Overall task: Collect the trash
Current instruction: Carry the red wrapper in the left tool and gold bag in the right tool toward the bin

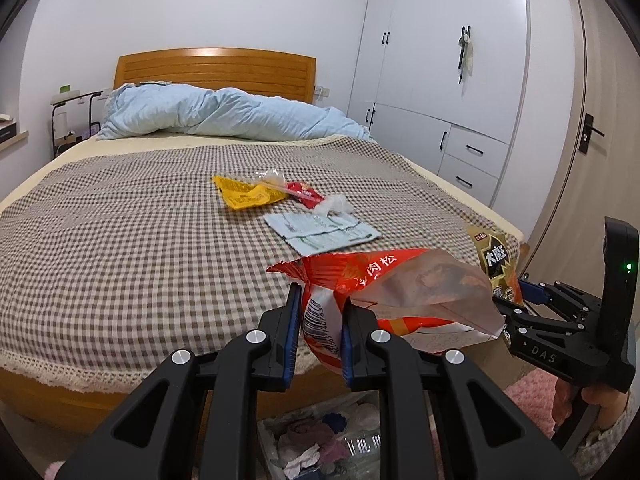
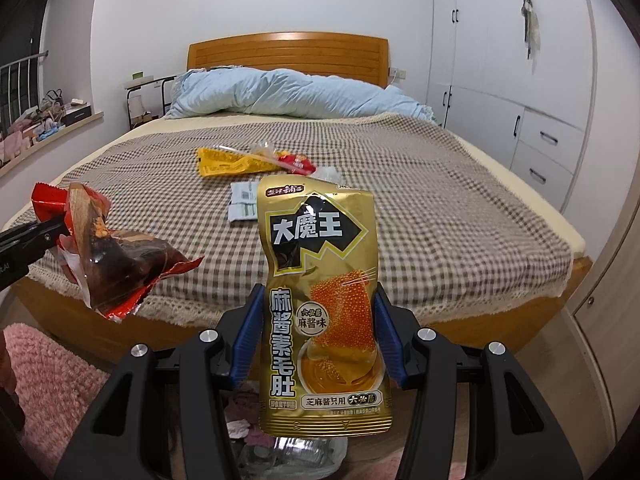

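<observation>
- My left hand-held gripper (image 1: 320, 334) is clamped narrow on the crumpled red snack wrapper (image 1: 384, 284), held in the air off the foot of the bed (image 1: 120, 248).
- My right hand-held gripper (image 2: 318, 338) grips the gold snack pouch (image 2: 322, 304) by its two side edges, jaws about half spread; the pouch stands upright between the blue pads.
- Below both grippers I see a clear trash bag (image 1: 316, 440) on the floor, already holding crumpled bits.
- I judge this as the drop-off step: both wrappers are carried, not yet released.
- Next calls for bringing each wrapper over the bag's mouth and opening the jaws; light foil may cling to a pad.
- Left on the checked bedspread: a yellow wrapper (image 1: 244, 194), a small red packet (image 1: 304, 192), a pale flat packet (image 1: 320, 232) and clear plastic scraps (image 1: 336, 204).
</observation>
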### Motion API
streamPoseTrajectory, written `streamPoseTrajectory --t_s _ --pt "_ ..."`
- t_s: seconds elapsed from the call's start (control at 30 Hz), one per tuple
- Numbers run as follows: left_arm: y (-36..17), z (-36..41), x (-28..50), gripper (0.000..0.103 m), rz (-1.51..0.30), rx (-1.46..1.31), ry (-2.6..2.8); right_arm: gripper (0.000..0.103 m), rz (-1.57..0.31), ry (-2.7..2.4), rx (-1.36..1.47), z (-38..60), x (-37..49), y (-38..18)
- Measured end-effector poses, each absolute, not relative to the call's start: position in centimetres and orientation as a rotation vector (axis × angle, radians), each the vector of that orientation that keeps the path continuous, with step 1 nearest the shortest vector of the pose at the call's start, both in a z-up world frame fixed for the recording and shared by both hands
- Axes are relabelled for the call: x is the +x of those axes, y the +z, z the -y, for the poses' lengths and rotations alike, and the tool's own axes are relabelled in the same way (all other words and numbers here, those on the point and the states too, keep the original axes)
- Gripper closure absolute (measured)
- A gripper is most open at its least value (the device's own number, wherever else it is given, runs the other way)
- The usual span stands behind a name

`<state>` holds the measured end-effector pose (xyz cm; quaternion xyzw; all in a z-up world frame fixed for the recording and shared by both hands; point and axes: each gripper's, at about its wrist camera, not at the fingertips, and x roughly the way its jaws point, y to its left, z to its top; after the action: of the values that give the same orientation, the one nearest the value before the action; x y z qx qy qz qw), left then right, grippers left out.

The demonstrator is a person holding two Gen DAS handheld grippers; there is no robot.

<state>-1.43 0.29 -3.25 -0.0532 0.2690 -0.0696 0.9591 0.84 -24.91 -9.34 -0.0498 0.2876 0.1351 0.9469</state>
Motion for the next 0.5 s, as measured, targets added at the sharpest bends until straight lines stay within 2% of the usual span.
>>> streamPoseTrajectory --t_s 0.5 --pt "-7.7 0.1 -2.5 0.088 -0.640 -0.105 -0.177 0.052 -0.681 0.320 -0.066 25.0 -1.6 -13.0"
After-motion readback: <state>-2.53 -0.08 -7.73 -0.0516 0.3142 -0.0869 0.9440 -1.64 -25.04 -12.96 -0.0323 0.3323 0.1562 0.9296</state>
